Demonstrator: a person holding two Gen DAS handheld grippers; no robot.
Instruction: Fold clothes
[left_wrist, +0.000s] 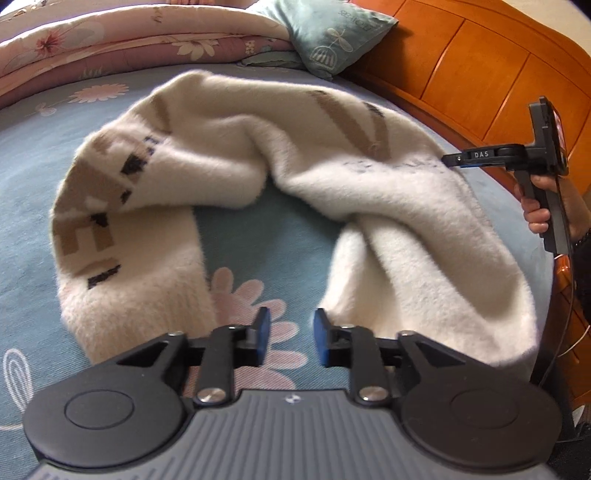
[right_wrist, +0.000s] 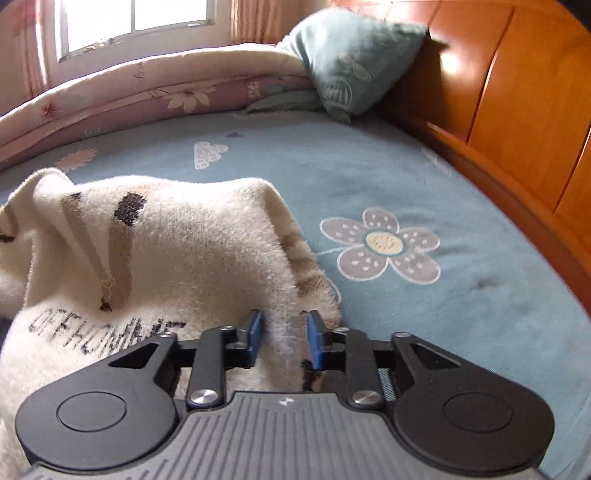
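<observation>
Lying rumpled on the bed (right_wrist: 406, 177): one cream sweater (left_wrist: 303, 162), sleeves curled toward me. My right gripper (right_wrist: 284, 339) pinches a ribbed fold of it; my left gripper (left_wrist: 291, 336) hangs released, jaws apart over bare sheet. Risk: fuzzy knit slipping from so thin a bite. Hem and far sleeve ends unseen.

Right gripper (right_wrist: 284, 338) pinching a fold of the fluffy white sweater (right_wrist: 166, 251) between its blue fingers (right_wrist: 255, 332). Sweater lying bunched up on the blue flower sheet (right_wrist: 369, 177). Green pillow (right_wrist: 354, 59) leaning against the wooden headboard (right_wrist: 517, 92), beside a folded pink quilt (right_wrist: 129, 96).
</observation>
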